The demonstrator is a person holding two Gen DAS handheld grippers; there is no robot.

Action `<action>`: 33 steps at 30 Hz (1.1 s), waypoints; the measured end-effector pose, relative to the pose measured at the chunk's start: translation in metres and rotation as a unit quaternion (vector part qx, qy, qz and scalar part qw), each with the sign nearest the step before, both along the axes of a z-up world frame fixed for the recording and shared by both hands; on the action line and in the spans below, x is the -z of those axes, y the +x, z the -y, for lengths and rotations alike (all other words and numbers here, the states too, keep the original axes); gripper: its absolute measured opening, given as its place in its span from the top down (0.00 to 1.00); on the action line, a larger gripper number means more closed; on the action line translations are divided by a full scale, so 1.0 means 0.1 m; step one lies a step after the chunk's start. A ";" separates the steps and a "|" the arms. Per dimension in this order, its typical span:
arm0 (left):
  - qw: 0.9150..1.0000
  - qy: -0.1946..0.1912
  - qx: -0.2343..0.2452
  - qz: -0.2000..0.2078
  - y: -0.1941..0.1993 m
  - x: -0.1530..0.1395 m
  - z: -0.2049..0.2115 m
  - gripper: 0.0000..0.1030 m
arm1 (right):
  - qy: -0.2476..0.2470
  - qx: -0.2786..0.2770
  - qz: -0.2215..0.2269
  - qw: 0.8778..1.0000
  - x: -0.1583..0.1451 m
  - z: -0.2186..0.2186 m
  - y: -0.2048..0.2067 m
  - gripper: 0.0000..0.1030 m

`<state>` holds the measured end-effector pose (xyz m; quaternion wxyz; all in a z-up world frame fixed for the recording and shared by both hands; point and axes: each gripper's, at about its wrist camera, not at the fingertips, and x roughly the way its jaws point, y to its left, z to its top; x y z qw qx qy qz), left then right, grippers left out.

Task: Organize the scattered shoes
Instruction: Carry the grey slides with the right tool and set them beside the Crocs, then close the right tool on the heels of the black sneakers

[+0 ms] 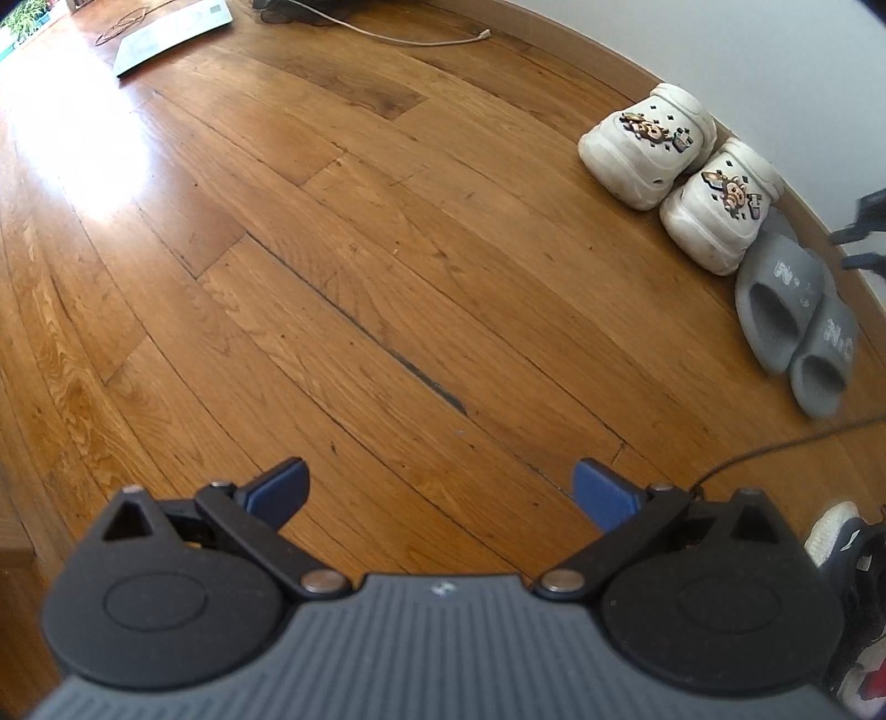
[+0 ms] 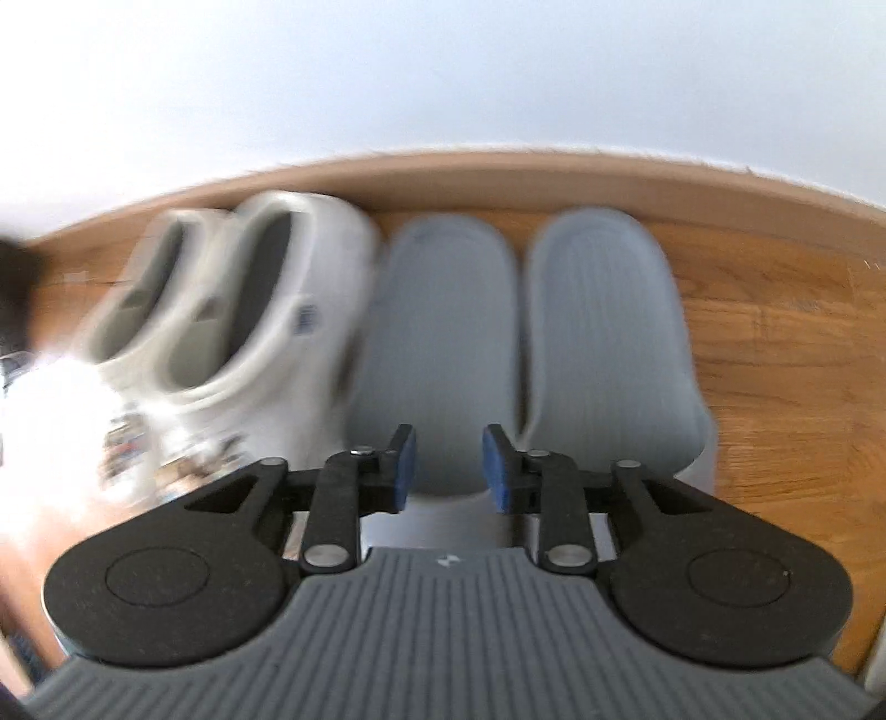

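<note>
White clogs, grey slides lined along far-right baseboard; floor left open. Left hand-held gripper spread wide, empty; right hand-held gripper partly spread over slides, gripping nothing.

Two white clogs, two grey slides, and one dark sneaker.

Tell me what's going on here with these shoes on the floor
A person is tidying shoes with a handheld gripper in each hand. A pair of white clogs and a pair of grey slippers already sit side by side along the wall. The right gripper hovers open right over the grey slippers, holding nothing. The left gripper is wide open over bare wooden floor. Another dark shoe shows at the left view's right edge.
</note>
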<state>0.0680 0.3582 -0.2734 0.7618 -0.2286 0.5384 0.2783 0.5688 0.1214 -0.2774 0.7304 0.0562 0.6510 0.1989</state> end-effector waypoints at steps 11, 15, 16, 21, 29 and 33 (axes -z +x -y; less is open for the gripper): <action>0.999 -0.009 0.017 0.027 -0.03 -0.13 0.18 0.00 | -0.073 -0.114 -0.020 0.991 -0.62 1.06 -1.26 0.37; 0.999 -0.009 0.009 0.035 -0.04 -0.16 0.18 0.00 | -0.112 -0.110 -0.046 0.986 -0.50 1.54 -1.70 0.35; 0.999 -0.009 0.007 0.037 -0.04 -0.17 0.18 0.00 | -0.122 -0.109 -0.053 0.985 -0.48 1.66 -1.81 0.35; 0.999 -0.009 0.010 0.035 -0.02 -0.16 0.20 0.00 | -0.156 -0.094 -0.069 0.981 -0.26 2.05 -2.16 0.35; 1.000 -0.009 0.019 0.019 0.01 -0.10 0.21 0.00 | -0.179 -0.049 -0.059 0.981 0.22 2.18 -2.29 0.40; 1.000 -0.010 0.015 0.011 0.00 -0.06 0.19 0.00 | -0.182 -0.032 -0.060 0.981 0.38 2.23 -2.32 0.58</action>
